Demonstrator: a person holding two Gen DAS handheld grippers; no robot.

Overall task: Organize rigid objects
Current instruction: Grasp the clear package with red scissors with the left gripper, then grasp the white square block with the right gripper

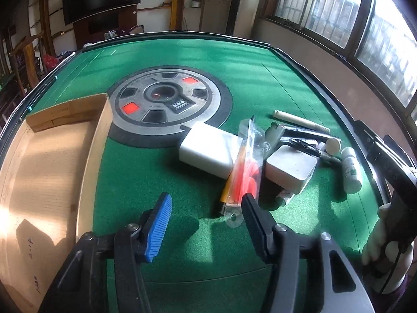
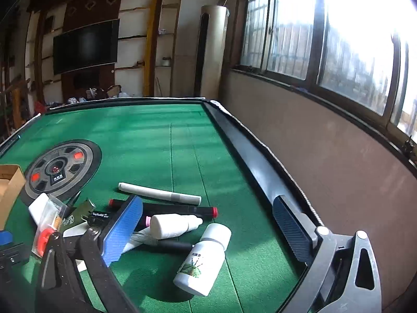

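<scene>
From your left wrist camera, your left gripper [image 1: 206,208] hangs over a green felt mahjong table [image 1: 182,60] with its jaws apart and nothing between them; the clear tab of a plastic blister pack [image 1: 245,167] holding orange parts lies just beside the right-hand fingertip, and whether the two touch cannot be told. To the left sits an open cardboard box [image 1: 52,156], with nothing visible inside it, its near wall just beside the round control dial [image 1: 166,104] at the table's centre. The things to sort lie in a loose heap to the right of the dial: a white rectangular box [image 1: 208,151], the blister pack leaning across it, a smaller white square box [image 1: 289,169], a cream marker [image 1: 299,122] behind them and a white bottle [image 1: 350,169] near the table's rail. At the far right edge a hand [image 1: 385,250] grips the handle of the other tool. From your right wrist camera, your right gripper [image 2: 208,227] is spread wide and holds nothing, its fingers framing the same heap from above. Between them lie the cream marker [image 2: 159,194], a black marker with red ends [image 2: 177,208], a small white dropper bottle [image 2: 172,225] and the white bottle with a green label [image 2: 203,258], on its side. The blister pack [image 2: 49,224] and cardboard box [image 2: 10,190] sit at the left edge.
</scene>
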